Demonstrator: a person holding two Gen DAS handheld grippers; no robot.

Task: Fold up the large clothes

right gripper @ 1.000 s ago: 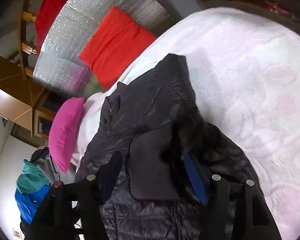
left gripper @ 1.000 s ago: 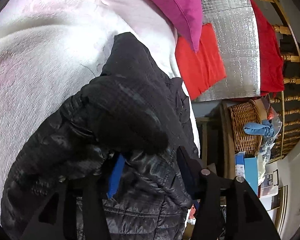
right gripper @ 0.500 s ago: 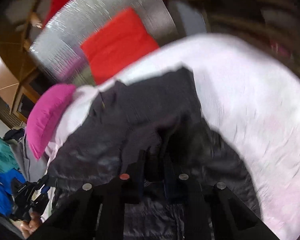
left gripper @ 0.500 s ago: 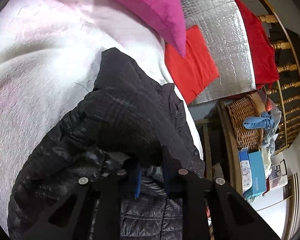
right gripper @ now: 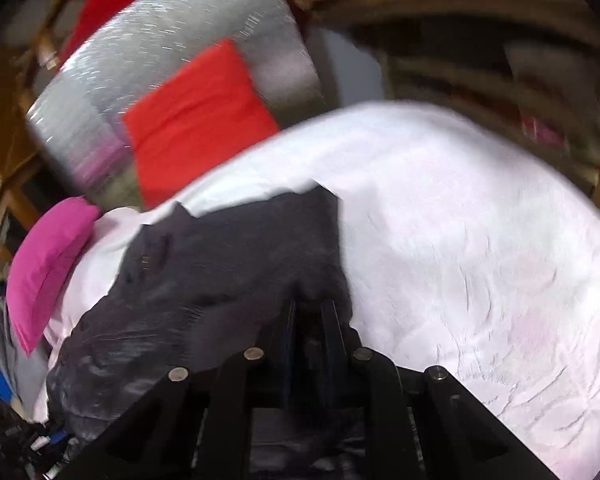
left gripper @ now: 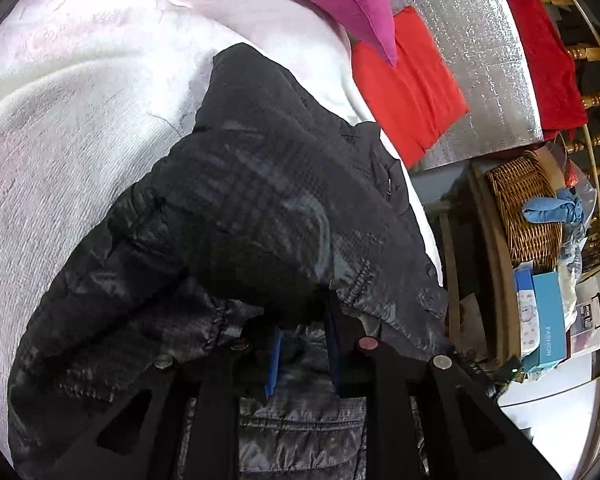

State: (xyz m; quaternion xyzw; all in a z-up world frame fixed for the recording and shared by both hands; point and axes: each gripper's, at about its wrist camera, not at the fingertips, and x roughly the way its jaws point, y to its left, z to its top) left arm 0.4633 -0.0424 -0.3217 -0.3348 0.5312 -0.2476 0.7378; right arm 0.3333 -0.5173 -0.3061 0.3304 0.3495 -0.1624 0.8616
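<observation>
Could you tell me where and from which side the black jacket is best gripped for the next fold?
Probably at the near hem, where both grippers are: the left gripper and right gripper are each shut on a raised ridge of the black jacket. It lies flat on the white blanket, so approaching low from the near edge suits it.

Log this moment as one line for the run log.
phase: folding | left hand-held gripper: shut on black jacket | right hand-held gripper: shut on black jacket | surface: white blanket
</observation>
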